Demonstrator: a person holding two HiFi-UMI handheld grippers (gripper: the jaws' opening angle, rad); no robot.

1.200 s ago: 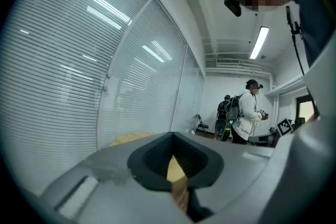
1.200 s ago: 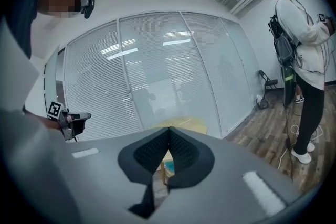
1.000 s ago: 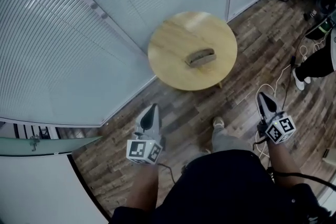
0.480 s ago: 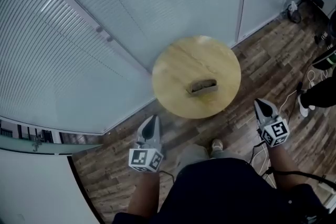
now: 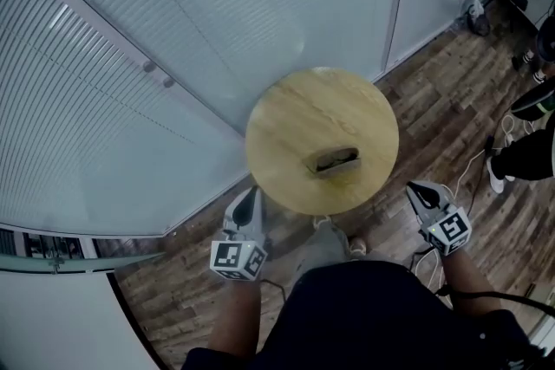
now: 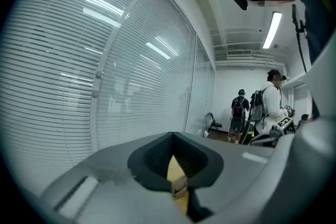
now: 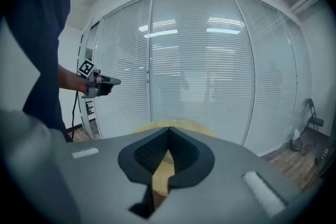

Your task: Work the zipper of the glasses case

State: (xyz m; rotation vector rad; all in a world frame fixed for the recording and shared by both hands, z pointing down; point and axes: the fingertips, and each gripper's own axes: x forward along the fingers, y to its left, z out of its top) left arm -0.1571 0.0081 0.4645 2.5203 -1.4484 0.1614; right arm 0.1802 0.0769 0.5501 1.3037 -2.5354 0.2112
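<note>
Both tools are empty. The left gripper [image 5: 250, 197] and the right gripper [image 5: 418, 191] each have their jaws pressed together with nothing between them. They hang over the floor just short of the near side of the round table [image 5: 282, 121], one to each side, and neither touches it.

The glasses case [image 5: 334, 160] lies alone on the table, a little right of the middle and toward the near edge, well apart from both grippers.

Handling, in our judgement: the case is small and light, with a shell probably stiff enough to keep its shape. On the smooth wooden top it would likely slide under a pull. We would pin the body at one end with one gripper and take the zipper tab with the other. The tab is too small to make out here.

Containers: the case is the only one. We cannot tell whether it is zipped or open, or whether anything is inside.
</note>
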